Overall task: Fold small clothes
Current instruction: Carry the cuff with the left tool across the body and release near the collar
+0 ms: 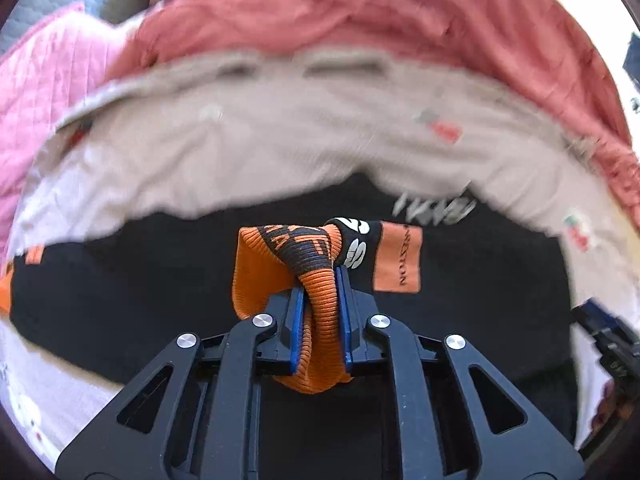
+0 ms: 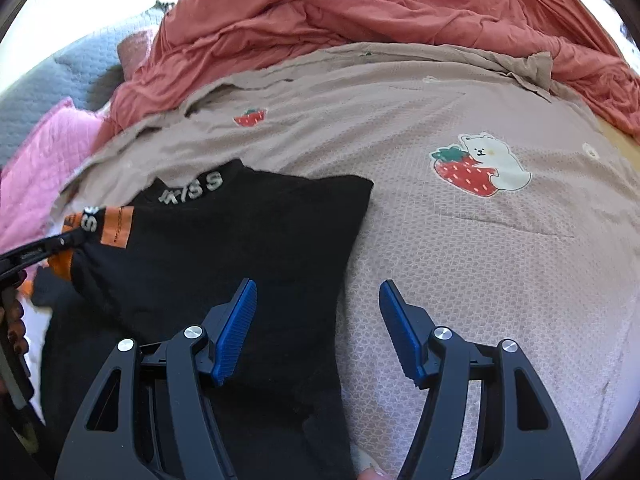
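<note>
A small black top (image 2: 224, 240) with "KISS" on its collar and orange trim lies on a beige strawberry-print bedsheet (image 2: 480, 260). My left gripper (image 1: 320, 280) is shut on the top's orange ribbed sleeve cuff (image 1: 316, 312) and holds it over the black body (image 1: 120, 300). It also shows in the right wrist view (image 2: 76, 236) at the far left, with the sleeve in it. My right gripper (image 2: 316, 288) is open and empty, low over the top's right edge.
A rumpled red blanket (image 2: 360, 12) lies at the back of the bed. A pink quilted pillow (image 2: 36, 168) and grey bedding (image 2: 60, 76) sit at the left. The left wrist view is blurred.
</note>
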`<action>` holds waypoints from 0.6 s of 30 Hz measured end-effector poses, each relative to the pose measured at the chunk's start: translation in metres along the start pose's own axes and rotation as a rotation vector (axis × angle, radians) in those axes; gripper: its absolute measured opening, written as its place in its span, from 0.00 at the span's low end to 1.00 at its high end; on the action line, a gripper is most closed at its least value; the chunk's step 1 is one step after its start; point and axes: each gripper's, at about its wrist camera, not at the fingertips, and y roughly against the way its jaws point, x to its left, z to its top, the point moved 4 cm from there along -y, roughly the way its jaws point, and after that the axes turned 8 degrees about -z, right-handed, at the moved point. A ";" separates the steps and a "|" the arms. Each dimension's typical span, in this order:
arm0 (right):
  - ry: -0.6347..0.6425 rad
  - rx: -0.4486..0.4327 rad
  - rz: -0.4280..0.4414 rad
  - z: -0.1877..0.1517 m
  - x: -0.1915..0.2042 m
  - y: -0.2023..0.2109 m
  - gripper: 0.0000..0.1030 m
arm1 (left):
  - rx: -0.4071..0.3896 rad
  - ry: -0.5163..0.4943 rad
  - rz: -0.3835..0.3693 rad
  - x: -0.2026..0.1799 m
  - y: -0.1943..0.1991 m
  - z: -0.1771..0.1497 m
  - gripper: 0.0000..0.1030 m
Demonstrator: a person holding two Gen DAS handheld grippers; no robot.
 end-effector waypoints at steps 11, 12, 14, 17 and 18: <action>0.144 -0.059 0.024 -0.003 0.036 0.006 0.60 | -0.057 0.034 -0.005 0.020 0.007 -0.010 0.28; 0.155 -0.050 0.028 -0.004 0.038 0.004 0.60 | -0.091 0.012 0.031 0.017 0.016 -0.009 0.28; 0.162 -0.027 0.044 -0.006 0.041 0.000 0.60 | -0.125 -0.005 0.056 0.013 0.028 -0.006 0.28; 0.160 0.054 0.035 -0.013 0.040 -0.014 0.61 | -0.137 -0.058 0.036 -0.007 0.037 -0.008 0.28; 0.161 0.065 0.036 -0.014 0.040 -0.016 0.61 | -0.126 -0.090 0.031 -0.016 0.036 -0.011 0.28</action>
